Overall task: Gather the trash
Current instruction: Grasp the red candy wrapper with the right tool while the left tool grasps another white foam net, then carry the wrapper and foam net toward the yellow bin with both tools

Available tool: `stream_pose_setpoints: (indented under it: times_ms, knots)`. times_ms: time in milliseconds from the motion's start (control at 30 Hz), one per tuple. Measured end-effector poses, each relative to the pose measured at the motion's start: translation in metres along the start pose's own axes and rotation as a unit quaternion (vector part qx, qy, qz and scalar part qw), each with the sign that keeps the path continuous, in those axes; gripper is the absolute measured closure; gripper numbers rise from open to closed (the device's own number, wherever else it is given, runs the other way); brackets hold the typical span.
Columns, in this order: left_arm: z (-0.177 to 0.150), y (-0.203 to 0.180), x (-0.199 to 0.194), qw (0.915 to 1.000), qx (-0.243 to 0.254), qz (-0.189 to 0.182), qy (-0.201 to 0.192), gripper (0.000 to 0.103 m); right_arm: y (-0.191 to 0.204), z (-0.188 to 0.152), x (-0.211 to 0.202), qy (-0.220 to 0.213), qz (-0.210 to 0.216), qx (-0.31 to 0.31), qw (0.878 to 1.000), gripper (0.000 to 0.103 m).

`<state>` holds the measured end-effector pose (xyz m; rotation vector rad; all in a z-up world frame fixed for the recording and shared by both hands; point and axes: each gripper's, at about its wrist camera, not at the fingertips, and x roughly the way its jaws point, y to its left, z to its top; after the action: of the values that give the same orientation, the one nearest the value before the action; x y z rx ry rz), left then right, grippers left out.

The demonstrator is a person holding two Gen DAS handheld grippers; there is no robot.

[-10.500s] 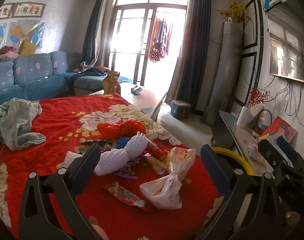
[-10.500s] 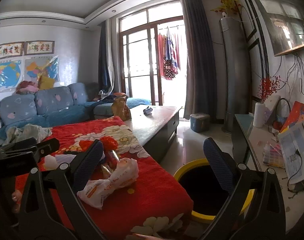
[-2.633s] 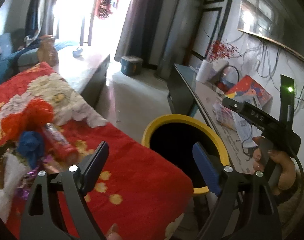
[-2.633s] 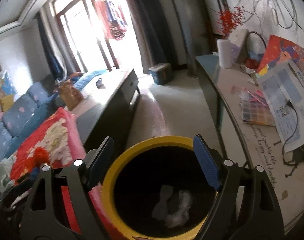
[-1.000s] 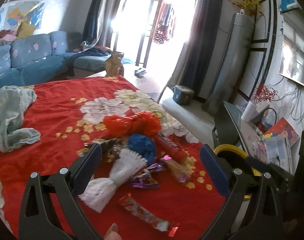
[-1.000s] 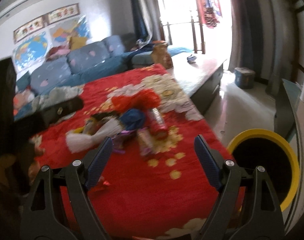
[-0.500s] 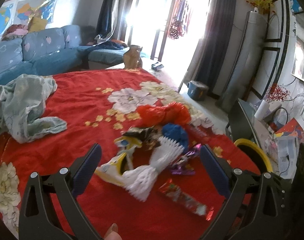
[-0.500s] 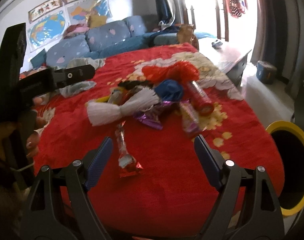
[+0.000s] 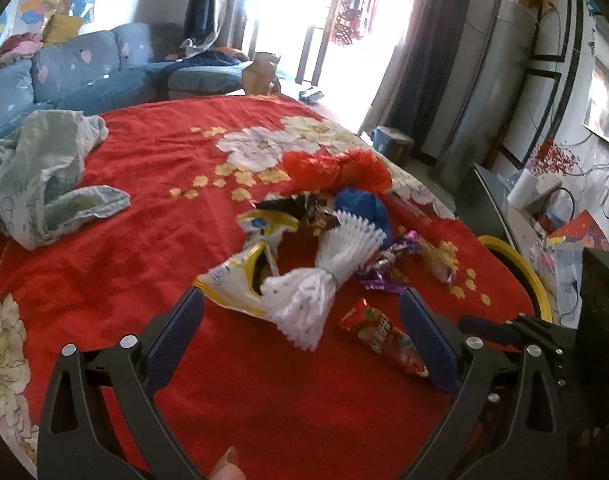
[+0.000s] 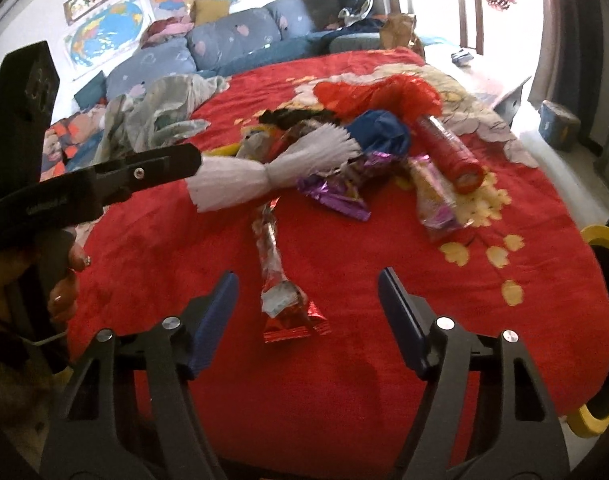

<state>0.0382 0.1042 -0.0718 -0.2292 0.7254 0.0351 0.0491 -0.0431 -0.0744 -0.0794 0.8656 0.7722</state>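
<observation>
A heap of trash lies on the red flowered cloth [image 9: 152, 184] over the counter, in the middle of both views. In the left wrist view the left gripper [image 9: 302, 322] fills the lower frame, its fingers apart and closing, with the lower end of a white pleated foam net [image 9: 324, 272] and a yellow-and-white snack bag [image 9: 240, 276] lying between their tips and a red candy wrapper [image 9: 384, 338] just inside the right finger; neither finger touches any of them. Above sit a blue crumpled bag [image 9: 364, 208] and a red plastic bag [image 9: 336, 168]. In the right wrist view the right gripper [image 10: 306, 308] stands at the bottom centre, fingers apart and closing, and the long red candy wrapper [image 10: 278, 284] lies between them untouched (its crimped end points toward the camera). Further up and right lie a purple foil wrapper [image 10: 336, 194] and a red tube [image 10: 450, 152]. The yellow-rimmed bin [image 10: 600, 240] shows at the right edge, beside the cloth. A pale crumpled garment [image 9: 44, 176] rests at the left of the left wrist view.
</observation>
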Motion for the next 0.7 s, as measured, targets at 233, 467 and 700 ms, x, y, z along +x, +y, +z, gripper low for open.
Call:
stream_pose_setpoints:
  times_ms: [233,467,700]
  knots:
    - [-0.006,-0.002,0.013,0.9996,-0.003,-0.011,0.026,0.034,0.003,-0.004,0.017,0.024,0.010,-0.001,1.000,0.050]
    - [-0.009,0.000,0.019,0.9992,-0.010,-0.007,0.038,0.052,0.000,-0.007,0.019,0.022,0.014,0.002,1.000,0.075]
    - [-0.011,0.003,0.025,0.9986,-0.012,-0.004,0.052,0.079,0.004,-0.009,0.019,0.024,0.026,-0.011,0.999,0.084]
